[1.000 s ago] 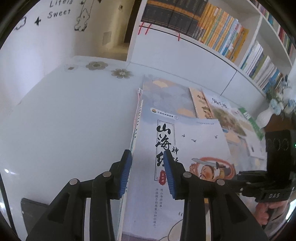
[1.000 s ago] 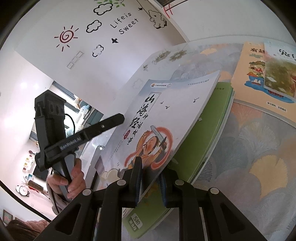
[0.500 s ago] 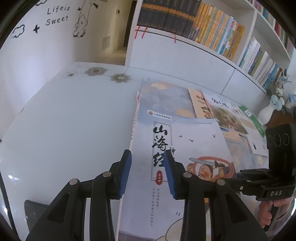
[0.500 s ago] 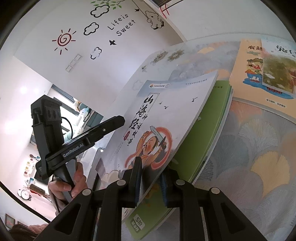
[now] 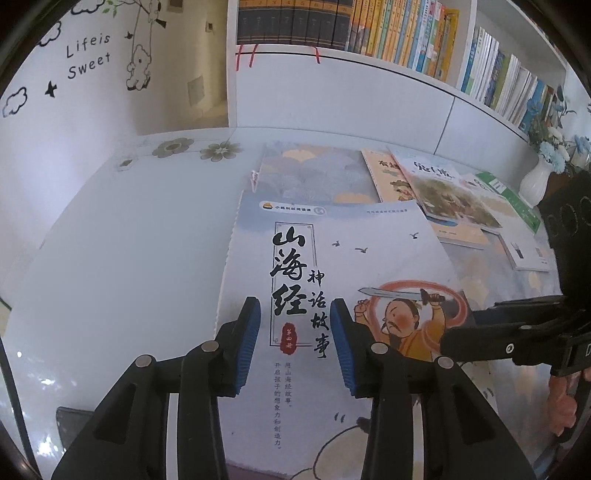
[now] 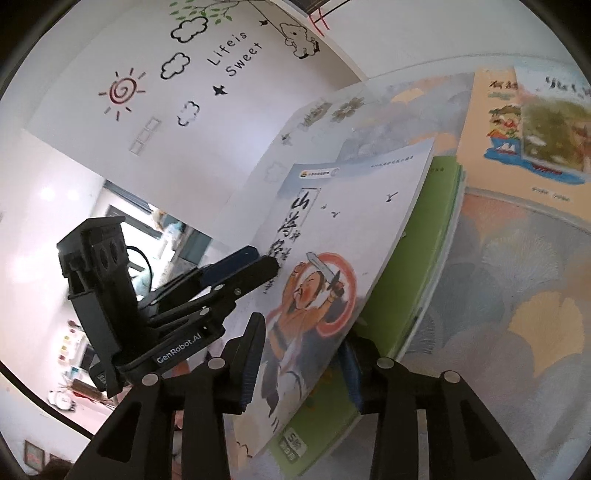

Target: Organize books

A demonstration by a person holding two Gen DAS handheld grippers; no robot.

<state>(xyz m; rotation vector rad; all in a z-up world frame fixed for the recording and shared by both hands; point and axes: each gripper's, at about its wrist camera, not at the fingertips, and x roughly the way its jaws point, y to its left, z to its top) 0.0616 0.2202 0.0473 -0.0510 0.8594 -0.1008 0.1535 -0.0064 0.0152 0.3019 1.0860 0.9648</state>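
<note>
Two grippers work over one storybook, a pale blue volume with a sword-waving figure on its cover, which lies on a green book atop a patterned mat on the white table. In the right wrist view the right gripper straddles the near edge of the storybook; its jaws are opening, the book is between them and the blue pads stand clear of the cover. The left gripper hangs over the cover near the title, its jaws opening too, a moderate gap between the pads, which hold nothing. Seen from the right wrist, its tips sit at the storybook's left edge; contact there cannot be told. Further back on the mat lie an orange book and a landscape book overlapping it. A bookcase full of upright books stands behind the table, with a white vase of blue flowers at the right.
</note>
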